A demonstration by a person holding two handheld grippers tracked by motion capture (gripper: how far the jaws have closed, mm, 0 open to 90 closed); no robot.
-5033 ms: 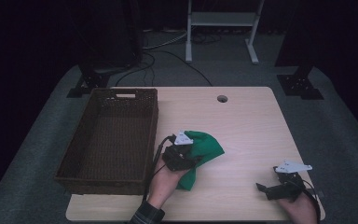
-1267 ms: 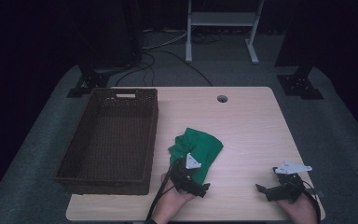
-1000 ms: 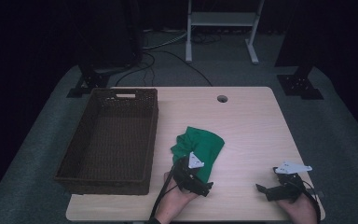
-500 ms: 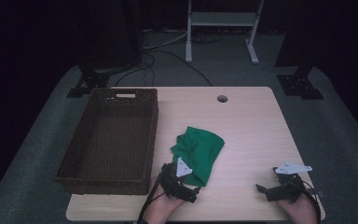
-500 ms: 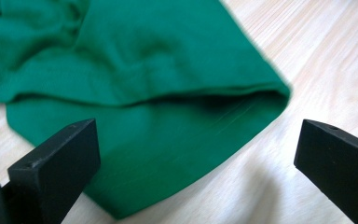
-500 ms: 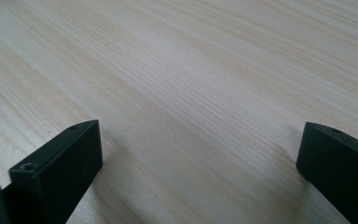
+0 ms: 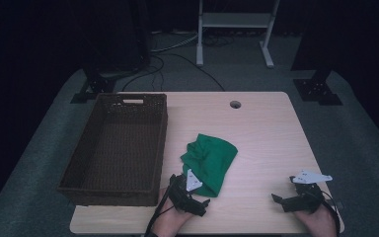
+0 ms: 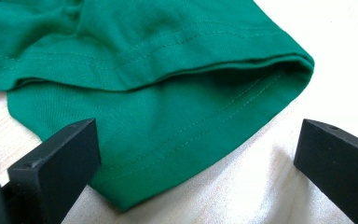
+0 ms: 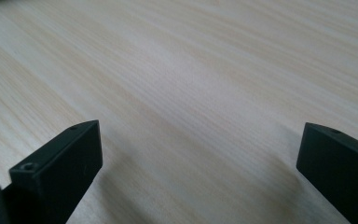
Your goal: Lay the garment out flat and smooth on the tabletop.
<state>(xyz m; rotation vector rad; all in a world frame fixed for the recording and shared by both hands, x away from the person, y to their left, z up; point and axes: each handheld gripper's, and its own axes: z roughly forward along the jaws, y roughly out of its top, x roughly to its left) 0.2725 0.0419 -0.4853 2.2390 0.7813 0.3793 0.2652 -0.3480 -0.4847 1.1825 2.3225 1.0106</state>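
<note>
- Left gripper [image 7: 201, 200] sits at the table's [image 7: 266, 133] near edge, its 2 jaws spread wide, just short of the green cloth's [image 7: 209, 160] hem.
- Right gripper [image 7: 282, 201], at the near right corner, has its jaws apart over bare wood.
- The cloth lies crumpled mid-table, beside the wicker basket [image 7: 116, 148].

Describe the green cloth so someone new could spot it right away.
On the wooden table, look right of the brown wicker basket. The cloth lies crumpled near the front edge, just ahead of the left gripper; it is the only green, soft thing there.
</note>
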